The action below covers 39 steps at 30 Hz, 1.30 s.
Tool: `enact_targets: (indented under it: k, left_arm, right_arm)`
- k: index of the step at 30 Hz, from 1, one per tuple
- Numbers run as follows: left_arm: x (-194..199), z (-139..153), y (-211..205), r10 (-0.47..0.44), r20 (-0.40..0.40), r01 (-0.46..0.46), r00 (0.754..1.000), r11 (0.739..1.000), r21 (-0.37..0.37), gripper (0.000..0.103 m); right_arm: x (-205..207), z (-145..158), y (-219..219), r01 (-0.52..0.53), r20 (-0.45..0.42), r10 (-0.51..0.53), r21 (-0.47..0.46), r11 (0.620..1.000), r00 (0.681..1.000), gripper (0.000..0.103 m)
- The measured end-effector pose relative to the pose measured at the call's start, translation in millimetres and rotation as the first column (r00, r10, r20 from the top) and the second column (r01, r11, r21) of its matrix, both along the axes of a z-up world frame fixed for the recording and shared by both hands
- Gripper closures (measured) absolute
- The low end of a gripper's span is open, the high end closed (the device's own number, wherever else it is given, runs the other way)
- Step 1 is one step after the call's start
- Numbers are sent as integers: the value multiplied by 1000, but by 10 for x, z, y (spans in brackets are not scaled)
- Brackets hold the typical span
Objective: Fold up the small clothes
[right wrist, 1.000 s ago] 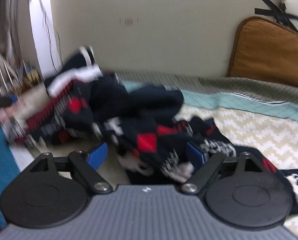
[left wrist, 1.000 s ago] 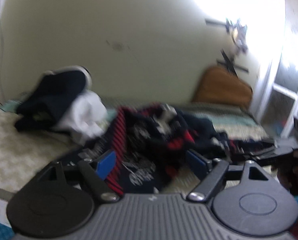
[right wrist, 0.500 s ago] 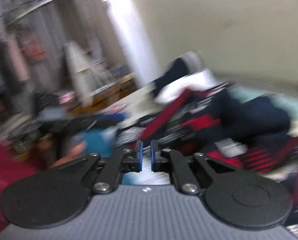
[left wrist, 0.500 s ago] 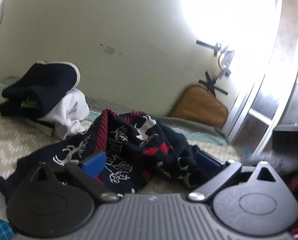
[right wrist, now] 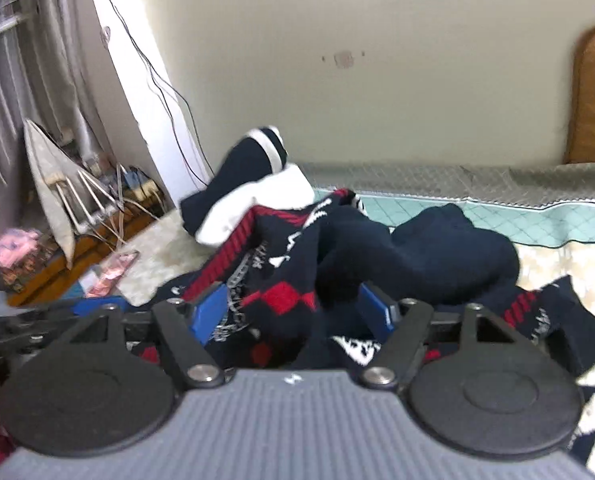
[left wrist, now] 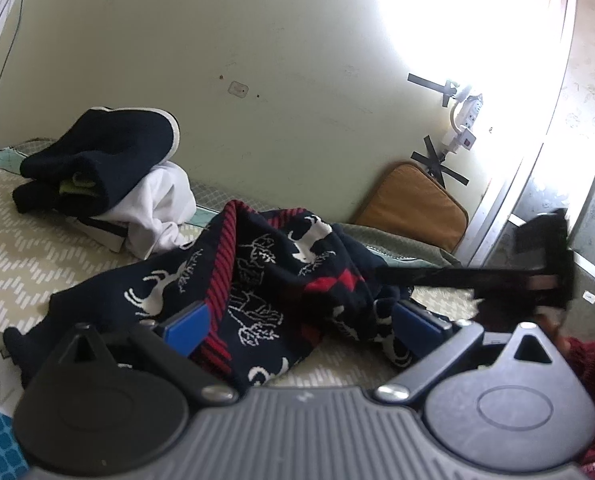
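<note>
A crumpled navy sweater (left wrist: pixel 273 280) with red trim and white animal figures lies on the bed; it also shows in the right wrist view (right wrist: pixel 377 256). My left gripper (left wrist: pixel 303 322) is open, its blue pads on either side of the sweater's near folds. My right gripper (right wrist: pixel 293 312) is open too, low over the sweater, pads either side of a red-diamond fold. A pile of navy and white clothes (left wrist: pixel 105 176) sits behind, near the wall, and shows in the right wrist view (right wrist: pixel 249 188). The right gripper's black body (left wrist: pixel 537 272) shows at the right of the left wrist view.
The bed has a cream zigzag cover (left wrist: pixel 25 256) with a teal and grey border (right wrist: pixel 497 216). A tan cushion (left wrist: pixel 413 208) leans on the wall. A drying rack and clutter (right wrist: pixel 77 208) stand beyond the bed's left edge. A power strip (left wrist: pixel 467 120) hangs on the wall.
My right gripper was shut half a second ago and has opened, swinging back toward the sweater. My left gripper has stayed open over the sweater and moved slightly.
</note>
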<state>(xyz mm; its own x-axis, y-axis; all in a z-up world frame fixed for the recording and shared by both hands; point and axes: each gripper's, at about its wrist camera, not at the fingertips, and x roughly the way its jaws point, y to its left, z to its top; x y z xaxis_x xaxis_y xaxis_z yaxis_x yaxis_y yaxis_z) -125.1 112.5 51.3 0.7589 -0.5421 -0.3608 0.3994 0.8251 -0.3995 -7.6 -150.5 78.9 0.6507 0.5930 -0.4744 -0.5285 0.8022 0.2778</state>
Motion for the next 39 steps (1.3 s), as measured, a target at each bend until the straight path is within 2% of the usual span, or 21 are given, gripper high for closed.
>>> enact_targets:
  k: [2,5,6,7,10,13,15,16,19,21,24,28,29,31,33,34,35,36,37,38,39]
  left_arm:
    - [-25,17,30,12,3,-12,1000,1000,2,2]
    - [-50,30,84,32,0,-32,999,999,5,2]
    - [-59,33,100,39,0,-39,999,999,6,2]
    - [-67,38,116,45,-1,-45,999,999,6,2]
    - [-67,46,165,62,2,-62,998,998,6,2]
    - [-27,50,226,72,1,-72,997,997,-14,2]
    - [1,42,241,69,0,-69,998,997,-27,2]
    - [21,38,233,68,-1,-68,998,997,-29,2]
    - [82,-9,193,50,-16,-51,999,998,-29,2]
    - [114,-39,149,37,-25,-38,999,999,-23,2]
    - [168,-78,93,15,-36,-16,999,1000,-21,2]
    - [256,-112,36,-10,-51,9,999,1000,-15,2]
    - [277,-116,14,-16,-54,16,998,1000,-11,2]
    - [309,-122,-32,-29,-59,29,998,1000,-5,2]
    - [331,-131,-66,-39,-63,40,997,999,1,2]
    - [341,-135,-89,-45,-65,45,997,999,3,2]
    - [353,-142,-108,-49,-69,49,996,999,6,2]
    - [366,-146,-124,-51,-73,51,996,999,9,2]
    - [372,-150,-146,-52,-76,53,996,999,13,2]
    - [376,-154,-159,-53,-78,55,995,998,14,2]
    - [382,-160,-169,-55,-81,56,995,998,15,1]
  right_arm:
    - [119,-122,164,14,-43,-18,-90,996,999,29]
    - [210,-239,351,0,-57,-9,-155,988,998,63]
    - [195,-214,380,0,-43,-7,-161,987,999,70]
    - [167,-164,368,-10,-39,4,-153,988,999,72]
    - [68,127,79,-42,-44,39,-55,998,998,81]
    - [-158,548,-329,-53,25,52,74,996,998,83]
    - [-333,867,-676,-14,85,2,142,990,996,90]
    - [-423,984,-831,9,105,-28,175,985,994,90]
    - [-702,1128,-1237,110,156,-146,217,970,977,90]
    - [-863,1120,-1483,201,146,-241,244,949,960,90]
    - [-1064,974,-1782,348,113,-380,229,909,918,90]
    - [-1155,668,-2168,529,-21,-535,186,828,845,91]
    - [-1174,593,-2257,580,-42,-582,164,798,812,101]
    - [-1219,494,-2448,682,-65,-680,129,720,730,100]
    - [-1241,427,-2663,785,-93,-781,115,608,618,100]
    - [-1340,398,-2701,802,-82,-800,135,582,595,98]
    - [-1335,408,-2724,798,-80,-799,172,578,596,95]
    - [-1312,422,-2691,782,-81,-786,200,590,614,95]
    - [-1230,447,-2646,755,-77,-759,213,620,646,93]
    - [-1144,453,-2619,730,-72,-735,212,650,675,85]
    - [-1013,462,-2526,704,-69,-707,198,682,704,67]
